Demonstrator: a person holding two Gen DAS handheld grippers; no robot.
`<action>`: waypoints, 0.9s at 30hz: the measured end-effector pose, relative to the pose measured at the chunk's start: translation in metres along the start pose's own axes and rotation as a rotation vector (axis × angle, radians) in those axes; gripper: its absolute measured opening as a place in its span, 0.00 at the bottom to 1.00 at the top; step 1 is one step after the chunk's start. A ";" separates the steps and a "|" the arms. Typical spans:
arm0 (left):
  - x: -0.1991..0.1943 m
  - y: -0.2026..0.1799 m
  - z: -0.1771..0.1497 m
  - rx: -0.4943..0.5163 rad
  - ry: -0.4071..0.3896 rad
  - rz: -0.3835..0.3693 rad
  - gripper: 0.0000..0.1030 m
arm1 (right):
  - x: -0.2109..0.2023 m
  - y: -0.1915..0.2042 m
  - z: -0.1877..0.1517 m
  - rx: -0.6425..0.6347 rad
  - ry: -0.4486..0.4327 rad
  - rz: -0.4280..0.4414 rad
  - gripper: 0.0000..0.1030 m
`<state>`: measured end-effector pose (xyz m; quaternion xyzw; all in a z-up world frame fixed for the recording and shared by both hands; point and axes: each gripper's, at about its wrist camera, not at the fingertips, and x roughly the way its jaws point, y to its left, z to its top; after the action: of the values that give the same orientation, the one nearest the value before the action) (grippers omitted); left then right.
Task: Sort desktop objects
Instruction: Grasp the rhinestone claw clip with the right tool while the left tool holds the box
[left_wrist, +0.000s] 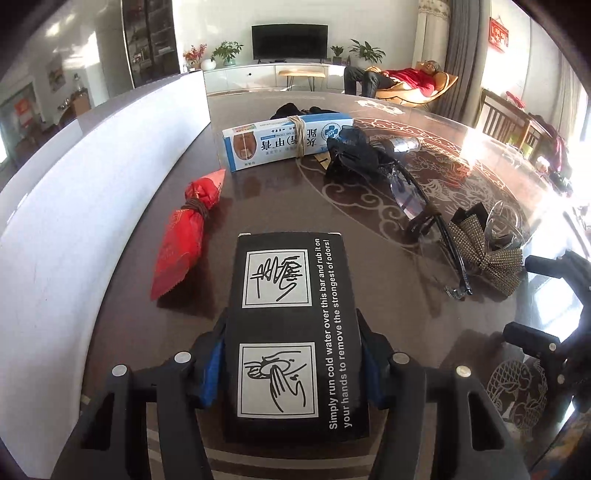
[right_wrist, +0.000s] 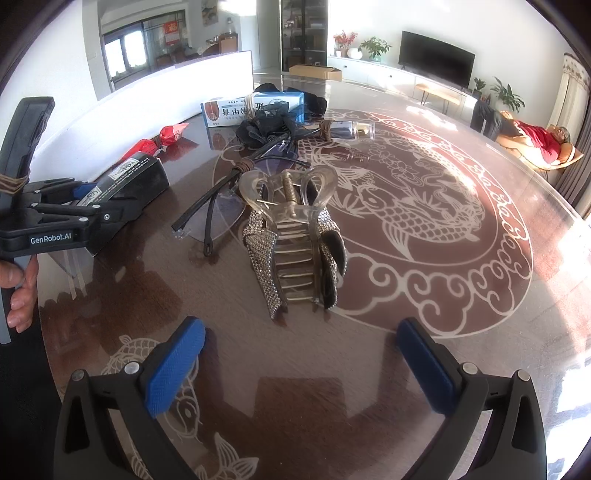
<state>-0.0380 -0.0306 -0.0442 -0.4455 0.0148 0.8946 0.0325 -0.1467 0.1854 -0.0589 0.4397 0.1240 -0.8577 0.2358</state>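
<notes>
A black box with white hand-washing drawings and English print lies on the dark table. My left gripper is shut on it, its blue pads pressing both long sides. In the right wrist view the same box sits at the left, in the left gripper held by a hand. My right gripper stands open over the table with nothing between its fingers. Just beyond it lies a clear hair claw with a rhinestone bow.
A red wrapped packet lies left of the black box beside a white board. Farther back are a blue-and-white carton, a black fabric flower, a small bottle and glasses. A person reclines far behind.
</notes>
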 end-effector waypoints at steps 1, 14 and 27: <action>-0.001 0.001 -0.002 0.000 -0.006 -0.001 0.57 | 0.002 0.000 0.003 -0.011 0.000 0.006 1.00; -0.009 0.000 -0.019 0.000 -0.054 -0.004 0.57 | 0.022 0.011 0.040 -0.171 0.005 0.109 0.55; -0.007 -0.005 -0.020 0.008 -0.089 -0.004 0.69 | 0.006 0.003 0.010 -0.104 -0.017 0.082 0.93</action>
<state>-0.0174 -0.0269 -0.0509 -0.4051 0.0159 0.9134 0.0364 -0.1556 0.1767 -0.0580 0.4244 0.1485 -0.8434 0.2941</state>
